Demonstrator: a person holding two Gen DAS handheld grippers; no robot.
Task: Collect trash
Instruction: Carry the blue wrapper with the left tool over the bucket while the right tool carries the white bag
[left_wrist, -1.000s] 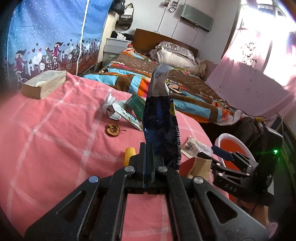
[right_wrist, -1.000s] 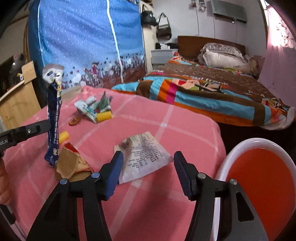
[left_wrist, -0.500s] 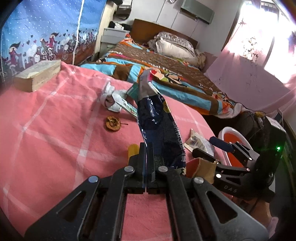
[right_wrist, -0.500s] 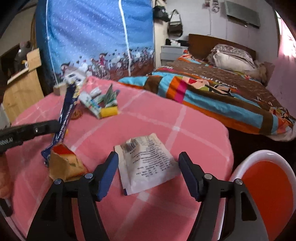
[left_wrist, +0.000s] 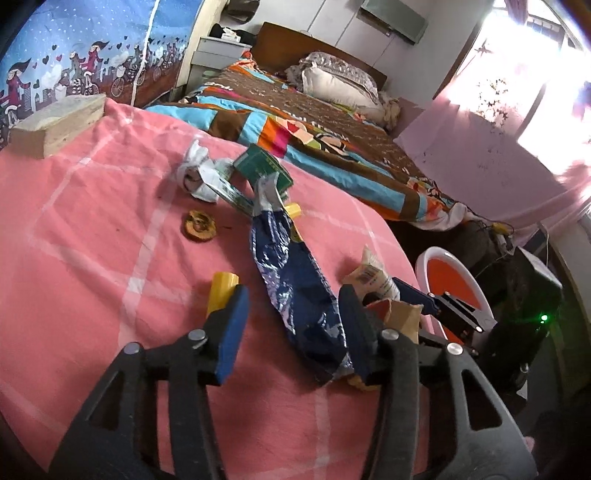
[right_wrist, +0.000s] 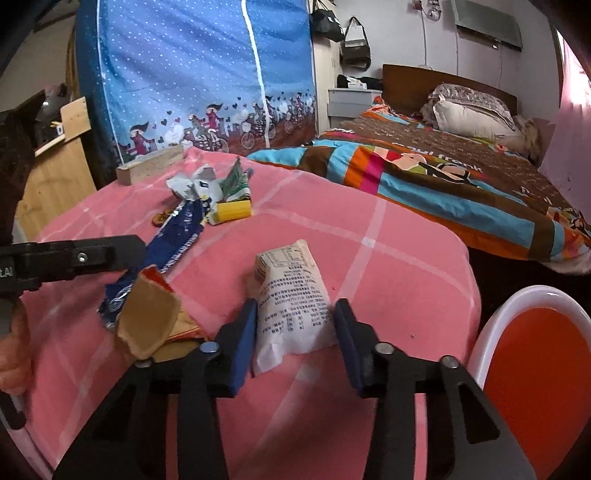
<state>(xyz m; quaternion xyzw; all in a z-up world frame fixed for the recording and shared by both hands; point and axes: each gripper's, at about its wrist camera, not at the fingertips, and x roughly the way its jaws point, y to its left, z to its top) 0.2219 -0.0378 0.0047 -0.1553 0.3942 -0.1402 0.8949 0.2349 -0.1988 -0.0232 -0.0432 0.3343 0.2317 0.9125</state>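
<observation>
On the bedspread (right_wrist: 454, 173) at the right of the right wrist view we read "paul frank" in pale letters; the white printed packet (right_wrist: 291, 306) carries a table and dense lines of print too small for us to read, and the white letters along the dark blue foil wrapper (left_wrist: 295, 288) are likewise illegible. That wrapper is long, crinkled and shiny, with a silver torn end pointing toward the upper middle of the left wrist frame. It lies flat on the pink checked counter (left_wrist: 92, 229), its near end between the spread fingers of our left gripper (left_wrist: 291, 325), close against the right finger. Half a second ago those fingers were pressed together on the wrapper and held it up off the cloth; now they stand apart and it is down. Just right of it a torn tan and orange carton scrap (right_wrist: 147, 317) sits partly on its end. Our right gripper (right_wrist: 295, 339) has its fingers wide, one on each side of the white packet, which now lies between the pads rather than ahead of them. Farther up the counter lie a yellow cylinder (right_wrist: 234, 210), a crumpled white wrapper (left_wrist: 197, 173), a green pack (left_wrist: 264, 168) and a brown dried slice (left_wrist: 199, 230). The red bin with its white rim (right_wrist: 517, 299) fills the lower right.
</observation>
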